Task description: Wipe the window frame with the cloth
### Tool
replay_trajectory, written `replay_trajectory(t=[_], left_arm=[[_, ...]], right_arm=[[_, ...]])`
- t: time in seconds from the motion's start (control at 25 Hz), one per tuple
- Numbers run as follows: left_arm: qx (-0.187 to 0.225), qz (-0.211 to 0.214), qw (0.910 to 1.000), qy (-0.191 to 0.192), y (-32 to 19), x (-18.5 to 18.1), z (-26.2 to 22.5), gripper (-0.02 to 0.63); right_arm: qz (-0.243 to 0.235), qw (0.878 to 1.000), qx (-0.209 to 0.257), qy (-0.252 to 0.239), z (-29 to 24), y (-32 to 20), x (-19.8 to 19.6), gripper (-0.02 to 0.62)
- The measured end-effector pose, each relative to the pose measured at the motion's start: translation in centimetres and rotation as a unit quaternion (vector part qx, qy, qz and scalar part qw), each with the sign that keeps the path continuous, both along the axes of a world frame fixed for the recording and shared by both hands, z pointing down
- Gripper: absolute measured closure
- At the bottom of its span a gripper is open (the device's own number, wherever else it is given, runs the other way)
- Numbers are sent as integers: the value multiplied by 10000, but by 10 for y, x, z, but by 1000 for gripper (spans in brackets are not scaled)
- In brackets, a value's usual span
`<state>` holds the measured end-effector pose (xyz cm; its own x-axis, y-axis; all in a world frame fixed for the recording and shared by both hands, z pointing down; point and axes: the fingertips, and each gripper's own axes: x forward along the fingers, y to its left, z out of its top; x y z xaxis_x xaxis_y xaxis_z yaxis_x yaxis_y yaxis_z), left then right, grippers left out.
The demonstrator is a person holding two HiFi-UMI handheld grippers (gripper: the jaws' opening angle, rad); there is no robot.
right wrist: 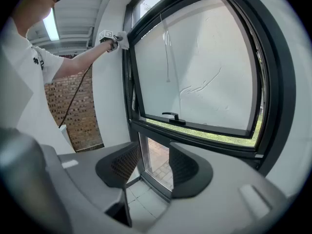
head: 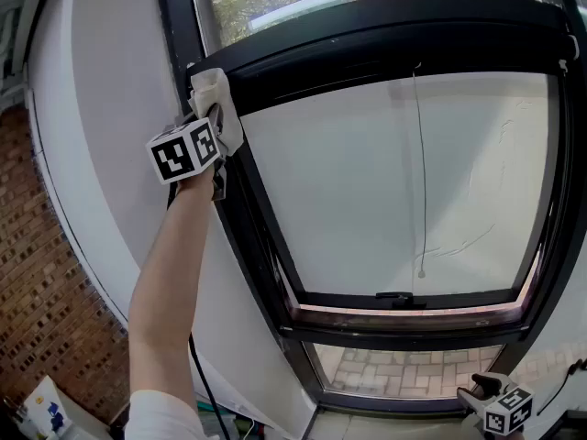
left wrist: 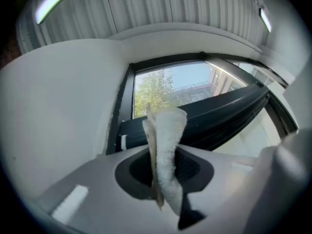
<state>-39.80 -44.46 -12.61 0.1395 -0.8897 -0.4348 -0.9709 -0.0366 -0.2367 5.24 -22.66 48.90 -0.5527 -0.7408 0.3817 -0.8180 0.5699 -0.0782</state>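
A white cloth (head: 218,102) is pinched in my left gripper (head: 204,126), raised on an outstretched arm to the upper left corner of the black window frame (head: 248,214). In the left gripper view the cloth (left wrist: 165,150) stands up between the shut jaws, close to the frame's dark top rail (left wrist: 204,118). The right gripper view shows that cloth (right wrist: 122,39) small and far off, against the frame (right wrist: 132,82). My right gripper (head: 477,394) hangs low at the bottom right, open and holding nothing (right wrist: 148,167), pointing at the lower pane.
The tilted sash has a white blind, a hanging cord (head: 422,181) and a black handle (head: 396,297). A white wall (head: 110,117) lies left of the frame, a brick wall (head: 37,273) further left. A cable (head: 204,388) trails down below the left arm.
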Motion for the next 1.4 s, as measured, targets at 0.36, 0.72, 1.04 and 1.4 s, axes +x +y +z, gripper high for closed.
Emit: replay_trajectory(t=[0.36, 0.72, 1.04, 1.4], left_arm=[[145, 254, 9993, -215, 14, 93, -6, 514], [229, 740, 9961, -415, 30, 215, -15, 515], [257, 1184, 9909, -589, 43, 326, -16, 514], [284, 1841, 9800, -699, 57, 456, -15, 514]], right_arm=[[181, 9998, -112, -20, 10, 16, 52, 400], [266, 9996, -19, -131, 12, 32, 101, 400], [484, 9987, 33, -161, 14, 58, 153, 400], [878, 9957, 31, -287, 21, 92, 202, 400]])
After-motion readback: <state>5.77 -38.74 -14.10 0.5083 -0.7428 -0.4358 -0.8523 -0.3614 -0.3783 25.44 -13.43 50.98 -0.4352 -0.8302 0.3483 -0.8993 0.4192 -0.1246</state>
